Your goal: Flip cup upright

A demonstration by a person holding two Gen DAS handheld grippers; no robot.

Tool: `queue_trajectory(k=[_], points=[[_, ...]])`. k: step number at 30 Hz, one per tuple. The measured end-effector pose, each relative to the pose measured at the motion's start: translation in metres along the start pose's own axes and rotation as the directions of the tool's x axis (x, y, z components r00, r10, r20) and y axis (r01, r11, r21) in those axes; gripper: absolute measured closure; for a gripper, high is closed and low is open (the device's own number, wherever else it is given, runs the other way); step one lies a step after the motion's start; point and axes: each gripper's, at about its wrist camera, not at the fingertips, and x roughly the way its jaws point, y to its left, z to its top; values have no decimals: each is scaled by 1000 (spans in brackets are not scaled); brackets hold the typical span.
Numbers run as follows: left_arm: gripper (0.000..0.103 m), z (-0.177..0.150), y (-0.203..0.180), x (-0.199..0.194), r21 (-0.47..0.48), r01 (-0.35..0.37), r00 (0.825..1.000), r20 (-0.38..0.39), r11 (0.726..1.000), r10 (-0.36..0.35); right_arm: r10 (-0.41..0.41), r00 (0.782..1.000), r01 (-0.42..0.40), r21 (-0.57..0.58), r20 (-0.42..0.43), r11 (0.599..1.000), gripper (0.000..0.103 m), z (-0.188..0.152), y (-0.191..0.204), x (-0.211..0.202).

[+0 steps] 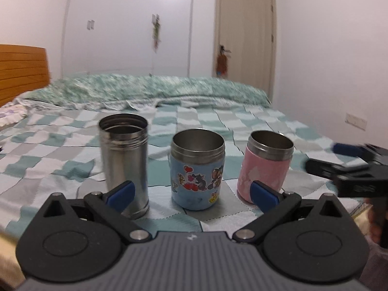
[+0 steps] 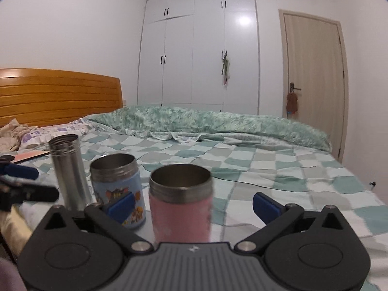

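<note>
Left gripper: black linkage arms, blue pads, silver pivot screws, round black side housings, ribbed grey body with small white logo. Right gripper: same build, blue pads, silver screws, grey ribbed centre.

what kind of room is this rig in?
A home bedroom, almost certainly. A bed with a green-and-white checkered sheet and wooden slatted headboard fills the view, with a white built-in wardrobe behind it. Three open-topped metal cups, including the pink-sleeved steel cup, stand upright on the bed itself.
</note>
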Motion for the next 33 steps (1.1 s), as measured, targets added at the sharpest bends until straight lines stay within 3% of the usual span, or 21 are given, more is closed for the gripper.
queue_trajectory(k=[7,14,20,33], points=[[0,-33,-14,-31,-13,-89,990,109,996,90,-45,999,46,-21,23,999,0,-29,-19,-60],[0,-55,-21,-35,-38,-142,972,186,989,147,-91,995,91,0,49,996,0,-54,-28,-79],[0,-60,-19,-36,-59,-160,964,205,985,169,-111,990,111,1,91,994,0,-59,-29,-89],[0,-62,-21,-35,-52,-156,965,206,986,164,-129,987,130,-2,94,992,0,-58,-30,-89]])
